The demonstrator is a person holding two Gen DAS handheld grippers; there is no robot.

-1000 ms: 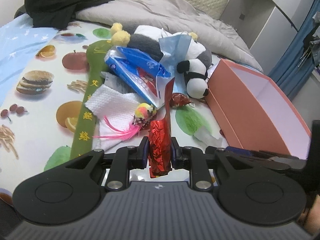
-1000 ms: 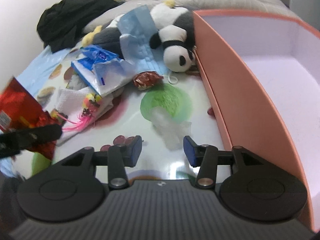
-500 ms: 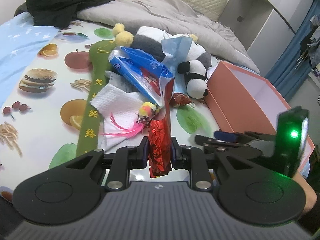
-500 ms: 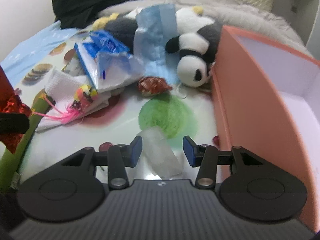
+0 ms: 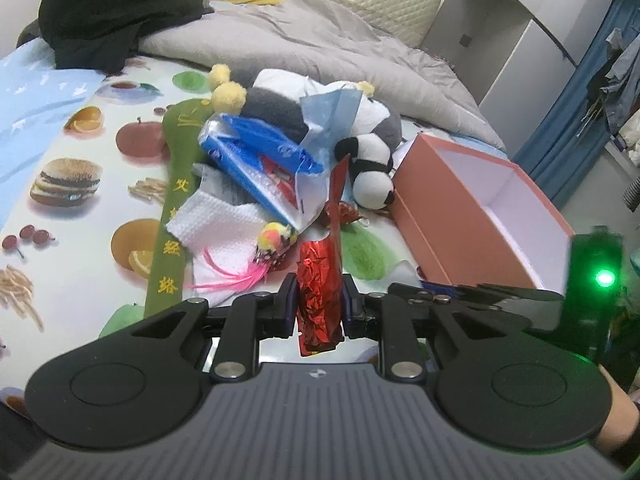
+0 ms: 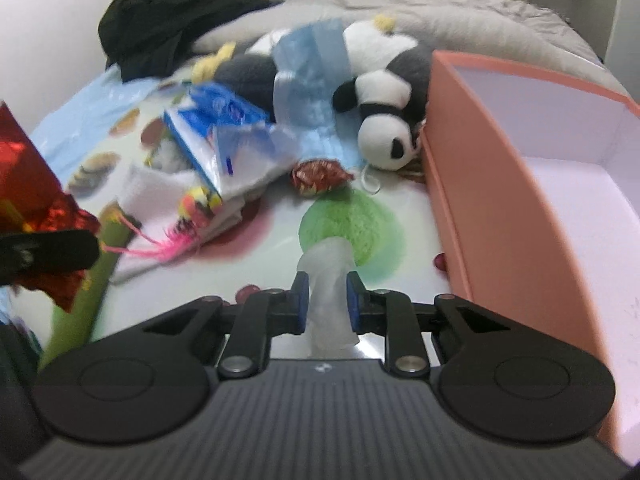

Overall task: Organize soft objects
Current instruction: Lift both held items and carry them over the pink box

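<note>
Right gripper (image 6: 327, 304) around clear plastic wad (image 6: 329, 292), seemingly touching both pads.

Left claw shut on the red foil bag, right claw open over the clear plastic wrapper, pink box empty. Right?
Not quite. The right wrist view shows the right claw shut on the clear plastic wrapper, not open over it. The left claw does grip the red foil bag, and the pink box looks empty.

Bare cloth (image 6: 276, 248) lies open ahead – box (image 6: 500, 208) walls the right, clutter pile (image 6: 224, 148) crowds the left
</note>
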